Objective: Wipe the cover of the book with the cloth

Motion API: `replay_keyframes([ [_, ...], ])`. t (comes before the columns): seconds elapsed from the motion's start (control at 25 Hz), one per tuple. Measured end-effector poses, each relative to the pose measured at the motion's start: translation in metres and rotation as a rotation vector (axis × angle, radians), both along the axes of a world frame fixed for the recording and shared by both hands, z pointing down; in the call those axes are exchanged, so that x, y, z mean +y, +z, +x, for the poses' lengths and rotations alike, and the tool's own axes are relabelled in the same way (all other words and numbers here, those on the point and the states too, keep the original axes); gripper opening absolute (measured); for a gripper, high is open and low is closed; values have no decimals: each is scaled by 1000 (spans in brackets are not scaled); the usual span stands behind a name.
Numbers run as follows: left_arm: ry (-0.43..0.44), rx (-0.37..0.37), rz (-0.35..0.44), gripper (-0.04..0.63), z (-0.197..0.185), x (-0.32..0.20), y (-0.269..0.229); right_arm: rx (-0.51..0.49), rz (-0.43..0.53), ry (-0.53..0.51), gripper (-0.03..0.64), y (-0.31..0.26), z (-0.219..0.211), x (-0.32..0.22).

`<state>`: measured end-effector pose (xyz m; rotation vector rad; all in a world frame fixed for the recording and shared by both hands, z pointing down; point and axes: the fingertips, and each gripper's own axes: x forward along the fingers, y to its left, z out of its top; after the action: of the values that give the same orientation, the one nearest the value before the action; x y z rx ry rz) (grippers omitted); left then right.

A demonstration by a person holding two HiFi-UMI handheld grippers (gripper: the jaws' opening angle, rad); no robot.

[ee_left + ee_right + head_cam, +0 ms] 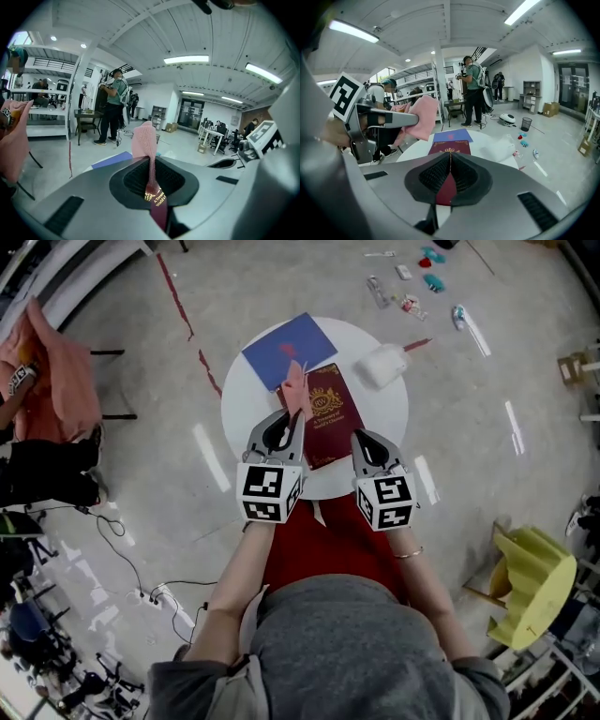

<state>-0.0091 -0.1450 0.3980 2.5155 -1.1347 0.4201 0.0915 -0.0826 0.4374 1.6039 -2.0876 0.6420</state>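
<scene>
A dark red book (328,413) with gold print lies in the middle of the round white table (246,451). My left gripper (291,420) hovers over the book's left edge, shut on a pink cloth (296,388) that sticks up from its jaws. In the left gripper view the cloth (144,138) rises between the shut jaws, with the book's cover (158,208) showing below them. My right gripper (362,439) is at the book's lower right edge, shut, with nothing seen between its jaws. The right gripper view shows the book (451,147) just ahead and the cloth (419,117) at left.
A blue book (289,346) lies at the table's far left, partly under the red one. A white crumpled bag (382,365) sits at the far right. Small items (412,287) litter the floor beyond. A yellow stool (534,582) stands right; a pink garment (61,371) hangs left.
</scene>
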Motion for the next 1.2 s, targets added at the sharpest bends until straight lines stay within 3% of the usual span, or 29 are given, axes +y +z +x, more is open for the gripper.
replay_keyframes([
  [0.68,-88,-51,-161,34,59,-54,75,-19,-179,-199,29,75,13,-40],
  [1.2,-44,-15,-282,34,100,-75,93,-11,-218,-236,29,84,11,-44],
])
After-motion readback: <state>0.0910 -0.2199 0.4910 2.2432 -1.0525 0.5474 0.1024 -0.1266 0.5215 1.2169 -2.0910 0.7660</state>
